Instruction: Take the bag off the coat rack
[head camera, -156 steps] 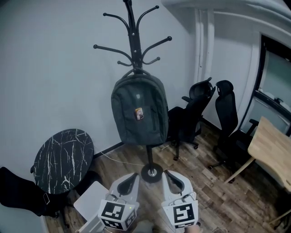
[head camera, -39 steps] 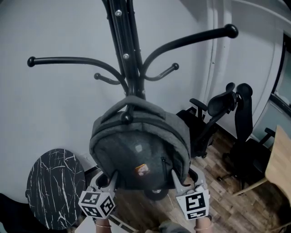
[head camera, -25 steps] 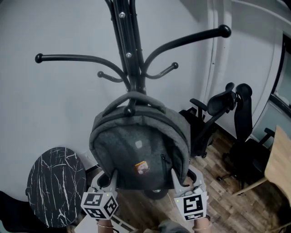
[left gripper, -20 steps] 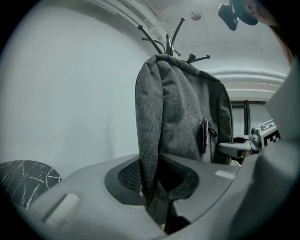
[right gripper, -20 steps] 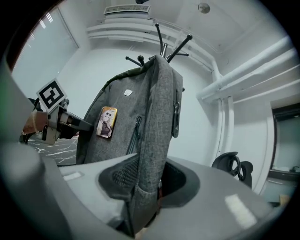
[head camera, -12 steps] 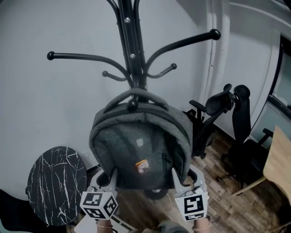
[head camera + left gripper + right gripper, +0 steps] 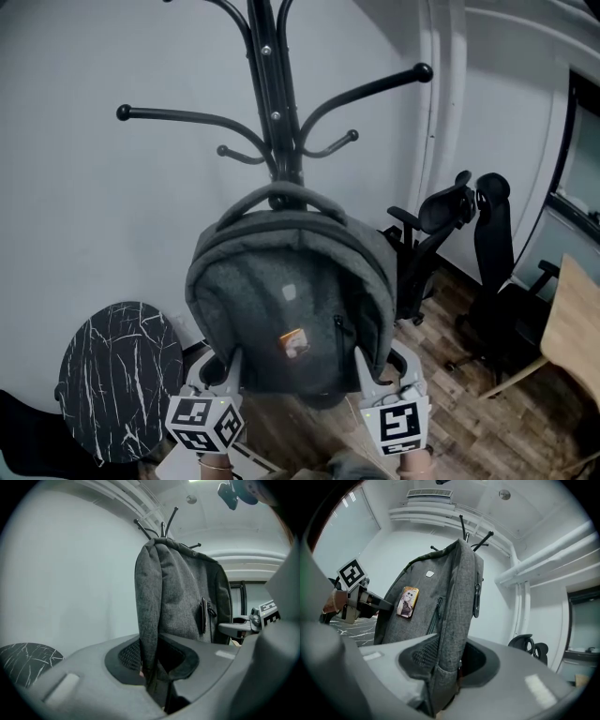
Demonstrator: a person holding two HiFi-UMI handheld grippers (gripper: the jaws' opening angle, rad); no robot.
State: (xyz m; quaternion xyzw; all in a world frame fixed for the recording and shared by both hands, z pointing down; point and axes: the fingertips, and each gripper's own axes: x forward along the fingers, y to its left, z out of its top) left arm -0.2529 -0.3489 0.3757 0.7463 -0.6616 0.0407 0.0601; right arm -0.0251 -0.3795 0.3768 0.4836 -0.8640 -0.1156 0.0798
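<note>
A grey backpack [image 7: 291,309] hangs in front of the black coat rack [image 7: 278,94], with its top handle [image 7: 281,192] arched across the pole. Whether the handle still rests on a hook is hidden. My left gripper [image 7: 231,367] is shut on the bag's lower left edge, and my right gripper [image 7: 366,366] is shut on its lower right edge. In the left gripper view the bag's side seam [image 7: 149,620] runs down between the jaws of the left gripper [image 7: 152,665]. In the right gripper view the right gripper [image 7: 450,663] pinches the bag's zipped side [image 7: 457,597].
A round black marble table [image 7: 117,375] stands low at the left. Two black office chairs [image 7: 431,225] [image 7: 492,262] stand at the right before a wooden table [image 7: 577,328]. White pipes [image 7: 441,141] run up the wall. Rack arms [image 7: 361,94] reach out above the bag.
The bag has risen a little in both grippers. The hook knob that showed under the handle is now covered. The rack's arms look smaller as the view pulls back.
</note>
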